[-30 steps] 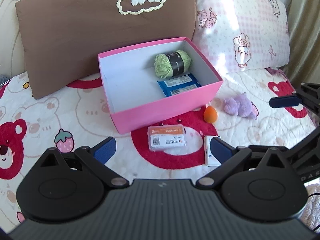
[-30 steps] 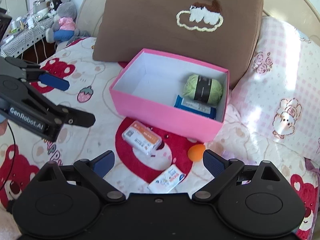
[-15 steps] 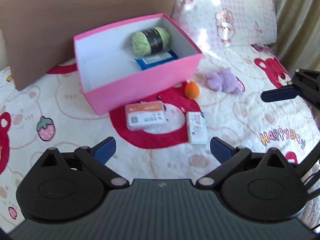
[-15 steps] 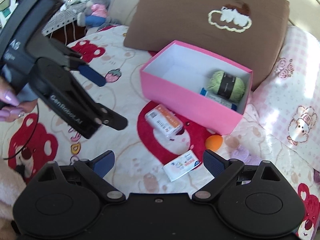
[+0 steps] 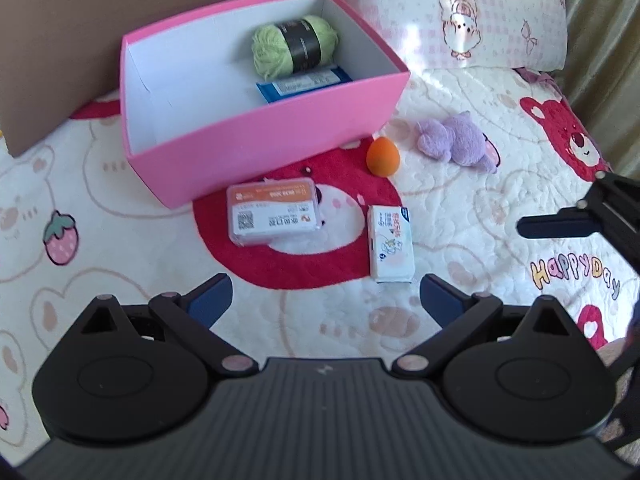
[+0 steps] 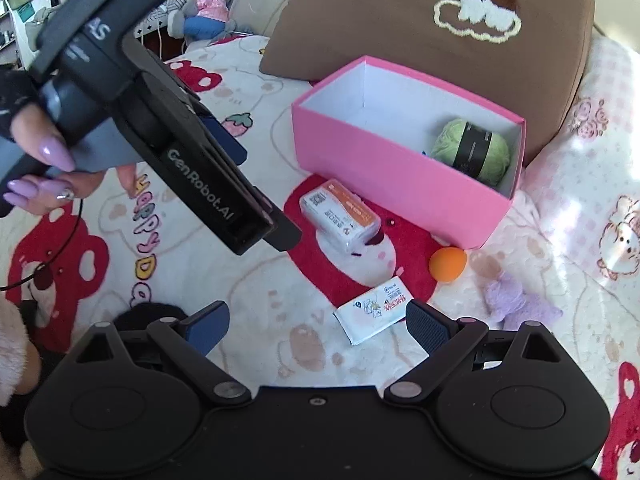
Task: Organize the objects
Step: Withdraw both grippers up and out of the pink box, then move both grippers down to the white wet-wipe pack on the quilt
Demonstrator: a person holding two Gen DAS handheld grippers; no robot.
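Pink box [image 5: 276,136] on bear-print quilt [image 5: 460,216], open top, backed against brown pillow [image 6: 432,20]. Inside, at right end: green yarn ball [image 5: 294,46], blue packet [image 5: 304,86] just in front of it. On quilt in front of box: orange-labelled clear case [image 5: 274,214], white tissue pack [image 5: 391,244] to its right, orange egg-shaped sponge [image 5: 383,156] near box corner, purple plush [image 5: 456,142] beyond. Left gripper [image 5: 326,300] spread wide, empty, hovering short of case and pack. Right gripper [image 6: 318,326] likewise spread, empty, tissue pack lying near its right finger.
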